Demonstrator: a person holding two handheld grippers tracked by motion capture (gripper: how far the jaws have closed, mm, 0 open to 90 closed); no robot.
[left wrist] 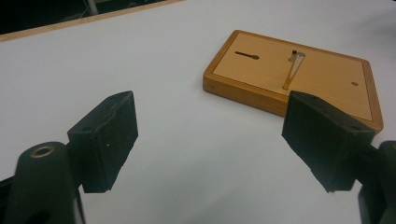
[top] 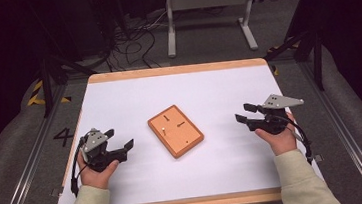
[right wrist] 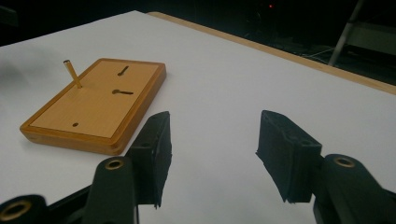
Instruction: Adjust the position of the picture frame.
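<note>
Sitting on the white table point(top: 118, 98), mid-surface and turned at an angle, is a wooden board point(top: 175, 130) with slots and one thin peg point(left wrist: 292, 70) standing in it. Left gripper point(top: 123, 148) is near the table's left edge, jaws wide apart, holding nothing. Right gripper point(top: 243, 113) is near the right edge, jaws partly open, also empty; both point at the board, well apart from it.

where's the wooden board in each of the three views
High view: wooden board at the middle of the white table, turned at a slant.
Left gripper view: upper right, beyond the right-hand jaw.
Right gripper view: upper left, beyond the left-hand jaw.
Shared landmark: the thin peg standing up from the board.
</note>
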